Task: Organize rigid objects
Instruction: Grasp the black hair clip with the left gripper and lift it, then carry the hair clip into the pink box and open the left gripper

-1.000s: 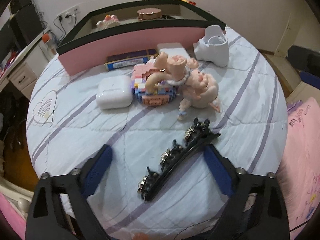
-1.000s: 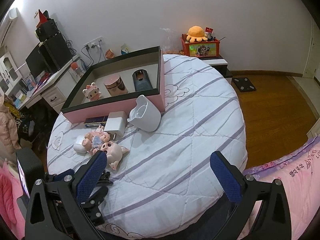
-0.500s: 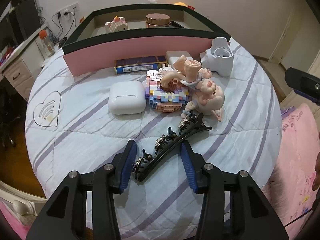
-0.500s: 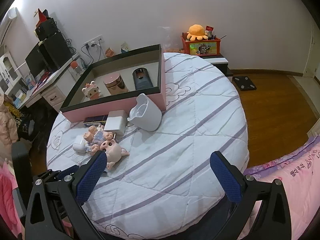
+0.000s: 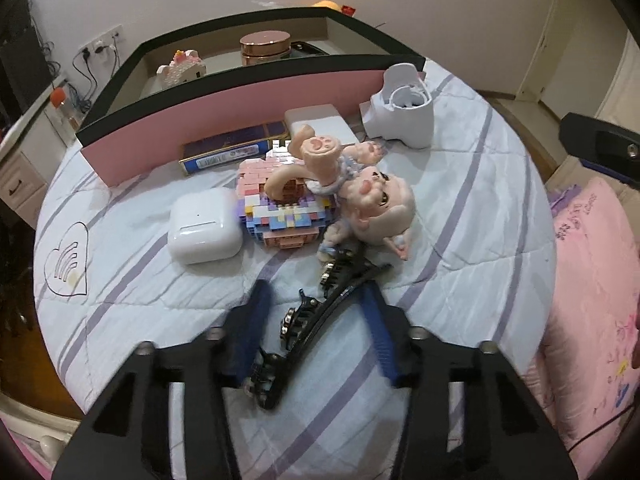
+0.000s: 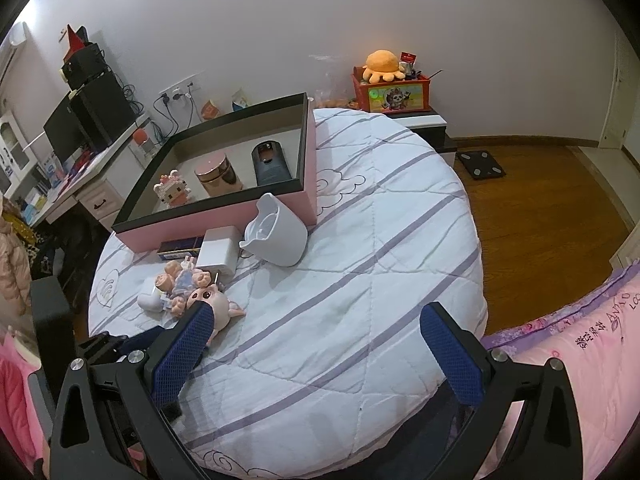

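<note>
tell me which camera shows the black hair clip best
The left wrist view: the black hair clip lies whole on the quilt, between the blue pads of the left tool, whose jaws have just been closing around it. In the right wrist view the right tool blocks that spot, so the clip cannot be made out.

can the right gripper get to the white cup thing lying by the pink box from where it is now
Probably yes. The right gripper stands open with nothing between its fingers, and only bare striped bedcover lies between it and the white cup, whose near side is unblocked.
</note>
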Tool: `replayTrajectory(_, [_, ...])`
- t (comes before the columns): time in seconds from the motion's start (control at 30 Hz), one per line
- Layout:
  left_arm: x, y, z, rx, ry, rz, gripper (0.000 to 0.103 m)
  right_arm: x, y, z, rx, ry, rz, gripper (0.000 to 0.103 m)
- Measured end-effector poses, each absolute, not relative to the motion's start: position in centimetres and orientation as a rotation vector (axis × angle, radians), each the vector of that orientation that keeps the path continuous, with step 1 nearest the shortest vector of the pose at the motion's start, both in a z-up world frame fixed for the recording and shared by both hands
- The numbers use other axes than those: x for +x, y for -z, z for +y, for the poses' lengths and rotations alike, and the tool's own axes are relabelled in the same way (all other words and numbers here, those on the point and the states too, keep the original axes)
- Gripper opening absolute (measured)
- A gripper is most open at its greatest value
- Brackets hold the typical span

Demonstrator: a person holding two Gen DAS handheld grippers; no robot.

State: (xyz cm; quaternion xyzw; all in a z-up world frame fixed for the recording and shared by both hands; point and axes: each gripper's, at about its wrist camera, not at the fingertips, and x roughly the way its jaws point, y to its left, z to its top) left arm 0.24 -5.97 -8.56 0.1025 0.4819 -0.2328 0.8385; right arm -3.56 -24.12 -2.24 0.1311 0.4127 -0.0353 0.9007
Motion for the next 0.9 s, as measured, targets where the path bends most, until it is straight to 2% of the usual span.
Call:
replayTrajectory(0.13, [0.4,8.4,-4.8,0.142,0.511,1.043,0.026,-3.5,2.3,-24.0,0.267,0.066,0.854,0.103])
replayTrajectory(0.43, [-0.4,8.0,-3.6,0.076,0.502,1.050,0.020,-3.6,2.1,-23.8,0.262,0.067,0.853,0.103])
replayTrajectory(0.9, [-1.5,6.4,-2.3,0.047,0.469,1.001,0.019,-3.5,2.1,-23.3,0.251,0.053,0.857,0.103])
